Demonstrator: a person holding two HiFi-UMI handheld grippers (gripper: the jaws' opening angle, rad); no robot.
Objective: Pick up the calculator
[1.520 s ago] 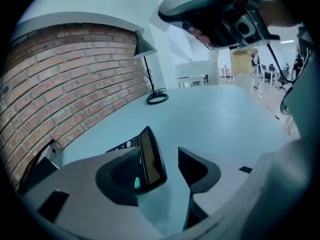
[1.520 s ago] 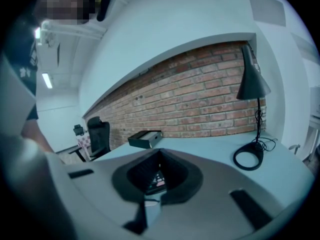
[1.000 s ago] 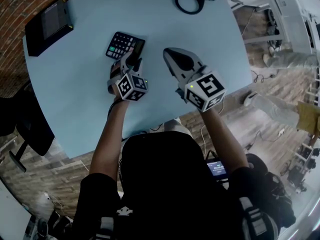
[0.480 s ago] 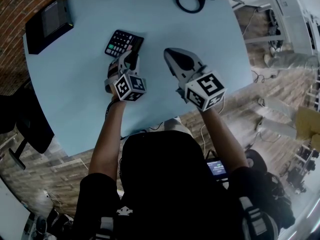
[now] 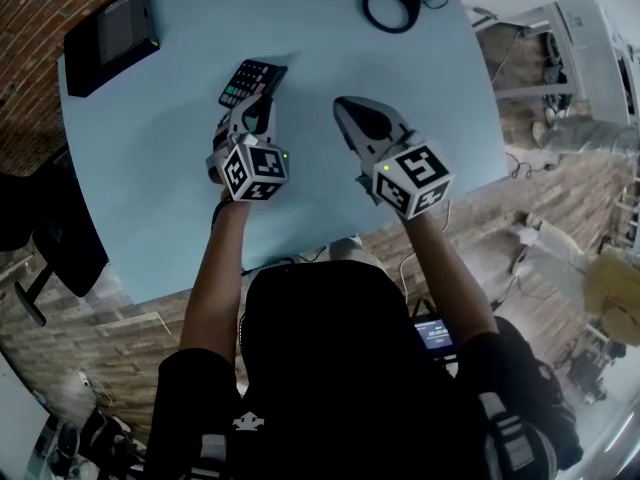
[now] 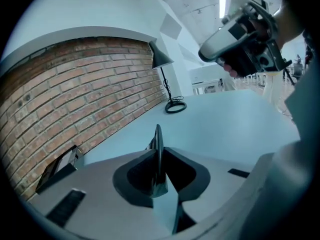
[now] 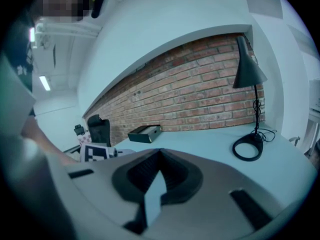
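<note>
- The left gripper (image 5: 258,108) has its claw closing on the calculator (image 5: 250,76). In the left gripper view it sits edge-on between the pads like a thin dark blade, with both pads pressed on it.
- Only the head view gives me the keypad. I can see coloured keys, and the calculator pokes out past the jaws over the pale blue table (image 5: 420,88), towards its far left part. None of the views tell me whether its far end touches the table.
- The right gripper (image 7: 160,153) is empty with its tips together, hovering just beside the left one above bare table.
- The right gripper view picks up the whole desk lamp (image 7: 248,69), shade, stem and cord. The head view only catches its round base at the far edge.
- The black box (image 5: 108,36) sits at the far-left corner, well apart from the calculator. Both gripper views show it in front of the brick wall (image 6: 75,94).
- The left gripper view also catches the right gripper at upper right, held in a hand.
</note>
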